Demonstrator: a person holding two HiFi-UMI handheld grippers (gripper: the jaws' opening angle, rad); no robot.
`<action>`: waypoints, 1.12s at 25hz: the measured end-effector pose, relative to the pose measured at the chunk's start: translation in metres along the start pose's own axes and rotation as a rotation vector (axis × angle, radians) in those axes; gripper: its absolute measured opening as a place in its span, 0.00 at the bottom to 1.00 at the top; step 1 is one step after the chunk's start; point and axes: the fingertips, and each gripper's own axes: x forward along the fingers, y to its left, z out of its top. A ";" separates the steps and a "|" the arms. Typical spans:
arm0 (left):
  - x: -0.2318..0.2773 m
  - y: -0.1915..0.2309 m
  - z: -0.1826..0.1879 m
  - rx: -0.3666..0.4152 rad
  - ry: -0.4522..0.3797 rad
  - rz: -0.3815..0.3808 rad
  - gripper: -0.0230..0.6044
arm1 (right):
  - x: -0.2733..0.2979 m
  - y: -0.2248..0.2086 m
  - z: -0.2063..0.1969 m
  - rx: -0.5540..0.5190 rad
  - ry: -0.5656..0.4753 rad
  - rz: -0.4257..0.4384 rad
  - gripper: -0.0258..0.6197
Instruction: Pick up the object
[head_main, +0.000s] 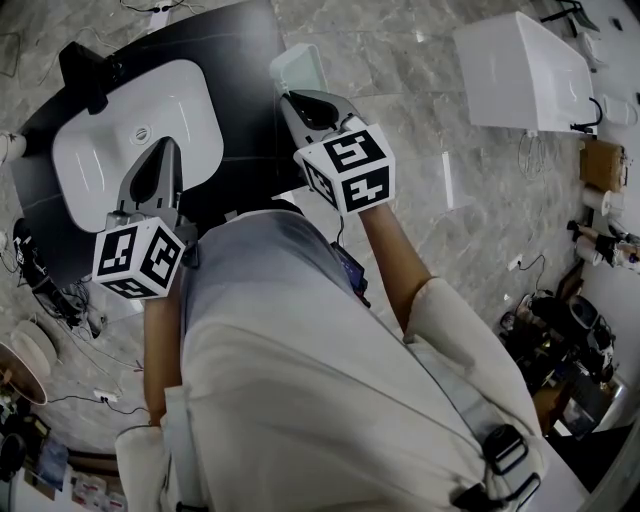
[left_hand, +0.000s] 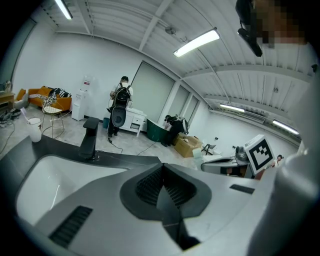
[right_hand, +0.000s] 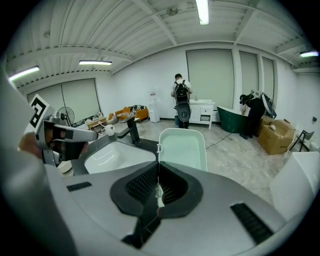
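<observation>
**Object.** Pale green rectangular plastic box with a white rim (right_hand: 182, 147), open side up. It lies at the right edge of the black countertop (head_main: 245, 60), just beside the basin, and the head view shows it directly beyond the right gripper's tips (head_main: 298, 66). No view shows whether it rests on the countertop or hangs clear of it.

**Axis.** The long side runs away from the person, almost in line with the right gripper's jaws. The box's left rim lines up with the seam between those jaws.

**Right gripper** (right_hand: 158, 175). Its jaws are drawn together with a thin white sliver between the pads. The sliver continues up into the box's near-left rim, so it appears to be pinching that rim. This is the nearer tool and touches the box; the lift looks ready to start or only just begun.

**Left gripper** (left_hand: 162, 175). Its jaws are closed and nothing is between them. It hangs over the near side of the basin, well apart from the box, and has no evident part in the pick.

**Surroundings.**
- Oval-cornered white ceramic sink basin (head_main: 110, 150), set in the countertop to the left of the box.
- Black block-shaped faucet (head_main: 85, 70) at the basin's far-left edge.
- Grey marbled floor (head_main: 420, 90) beyond the countertop's right edge.

**Risk.** A one-sided hold on a thin rim may let the box tip on its long axis.
</observation>
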 end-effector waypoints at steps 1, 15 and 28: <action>0.000 -0.001 0.001 0.000 -0.003 0.001 0.04 | -0.003 0.000 0.001 0.001 -0.005 0.001 0.06; 0.000 -0.005 -0.005 -0.013 -0.022 0.012 0.04 | -0.025 0.004 0.003 0.000 -0.068 -0.008 0.06; -0.008 -0.009 -0.007 0.017 -0.057 0.032 0.04 | -0.046 0.004 0.005 0.014 -0.141 -0.028 0.06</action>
